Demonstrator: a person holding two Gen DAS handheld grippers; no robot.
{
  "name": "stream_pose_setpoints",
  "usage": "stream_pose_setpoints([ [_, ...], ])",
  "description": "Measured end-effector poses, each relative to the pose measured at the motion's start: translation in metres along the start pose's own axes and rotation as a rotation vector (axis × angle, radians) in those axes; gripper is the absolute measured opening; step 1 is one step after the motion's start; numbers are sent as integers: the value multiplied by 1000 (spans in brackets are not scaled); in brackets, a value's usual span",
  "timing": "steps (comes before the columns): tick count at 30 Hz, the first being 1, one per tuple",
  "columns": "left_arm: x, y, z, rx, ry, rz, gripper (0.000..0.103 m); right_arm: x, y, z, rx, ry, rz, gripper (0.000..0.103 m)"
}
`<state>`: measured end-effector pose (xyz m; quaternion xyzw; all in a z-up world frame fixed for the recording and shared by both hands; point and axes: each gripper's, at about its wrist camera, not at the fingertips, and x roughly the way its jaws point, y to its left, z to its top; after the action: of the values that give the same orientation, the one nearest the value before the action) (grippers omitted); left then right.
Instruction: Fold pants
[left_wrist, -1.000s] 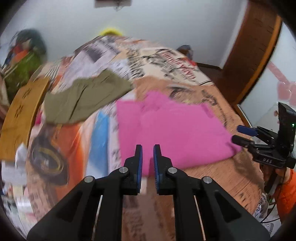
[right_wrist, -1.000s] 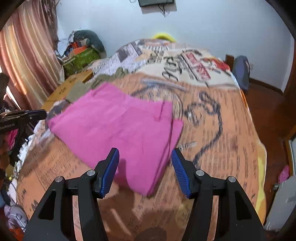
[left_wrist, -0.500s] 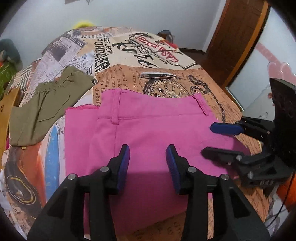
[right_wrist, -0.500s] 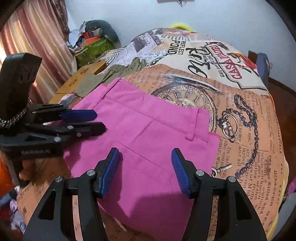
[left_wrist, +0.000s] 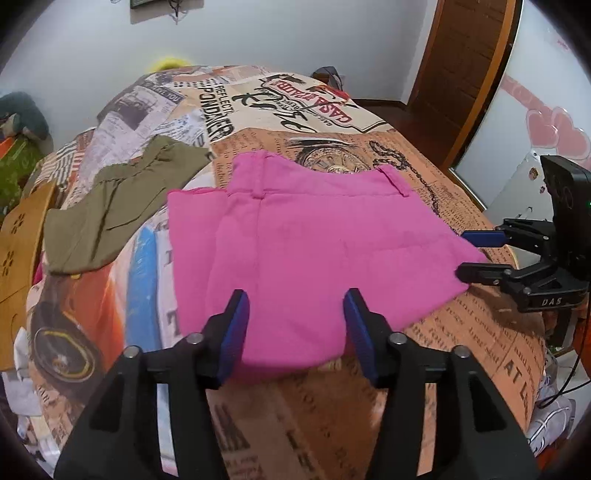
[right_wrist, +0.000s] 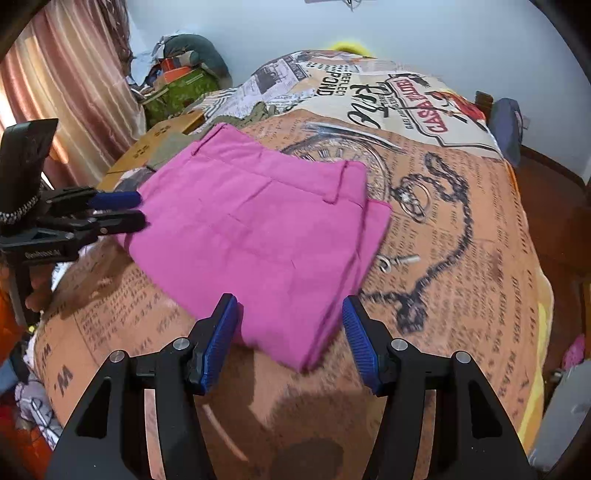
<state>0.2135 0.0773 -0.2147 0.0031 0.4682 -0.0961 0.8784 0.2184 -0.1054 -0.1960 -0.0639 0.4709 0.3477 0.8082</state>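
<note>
With both pairs of fingers spread and gripping nothing, the step in hand looks like choosing where to take hold for another fold, or leaving the bundle as it lies.

In the left wrist view the left gripper (left_wrist: 295, 321) fills the bottom centre, its blue pads straddling the near rounded edge of the pink pants (left_wrist: 306, 251), which lie folded into a squarish stack on the printed bedspread (left_wrist: 472, 332) at mid frame. To do it well, I would lower each gripper until one pad slides under the full stack of layers and not just the top one, take hold at matching corners, and lift evenly so the layers do not shear apart. The right gripper (left_wrist: 476, 254) shows at the right edge of that view, released, its tips just beside the pants' right corner.

In the right wrist view the right gripper (right_wrist: 291, 332) frames the near corner at bottom centre, and the left gripper (right_wrist: 129, 210) sits at mid left.

The left view alone shows a second, olive garment (left_wrist: 110, 206) at the upper left, just beside the pink stack, and a wooden door (left_wrist: 465, 70) at the upper right. The right view alone shows a lower layer sticking out past the stack's right side, and a curtain (right_wrist: 70, 85) at the upper left.
</note>
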Motion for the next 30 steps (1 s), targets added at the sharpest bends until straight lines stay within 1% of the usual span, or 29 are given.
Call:
stream_pose_setpoints([
  [2,-4,1,-5,2,9,6,57,-3,-1,-4,-3,9,-7,55],
  [5,-8,2,-14,39,37,67,57,-7,-1,-6,-20,22,-31,55],
  [8,-15,10,-18,13,34,99,57,-14,-2,-2,-25,1,-63,55],
  [11,-25,20,-7,-32,-8,76,57,-20,-4,7,-20,-48,-91,55],
  [15,-23,26,15,-38,-40,102,58,-17,-9,25,21,-77,-98,55],
  [18,-8,32,28,-48,-29,107,58,-6,-14,33,53,-73,-82,55],
  [20,8,40,34,-67,-1,114,58,7,-19,36,70,-51,-80,55],
  [23,24,49,34,-107,39,89,58,25,-24,35,90,-10,-67,55],
  [24,29,53,33,-125,49,62,58,28,-26,34,96,-4,-57,55],
  [26,34,54,33,-134,60,43,58,35,-31,34,111,-7,-34,56],
  [28,38,53,34,-132,59,40,60,38,-36,35,128,-10,-28,62],
  [30,42,52,35,-134,66,30,60,42,-42,37,144,-8,-14,64],
])
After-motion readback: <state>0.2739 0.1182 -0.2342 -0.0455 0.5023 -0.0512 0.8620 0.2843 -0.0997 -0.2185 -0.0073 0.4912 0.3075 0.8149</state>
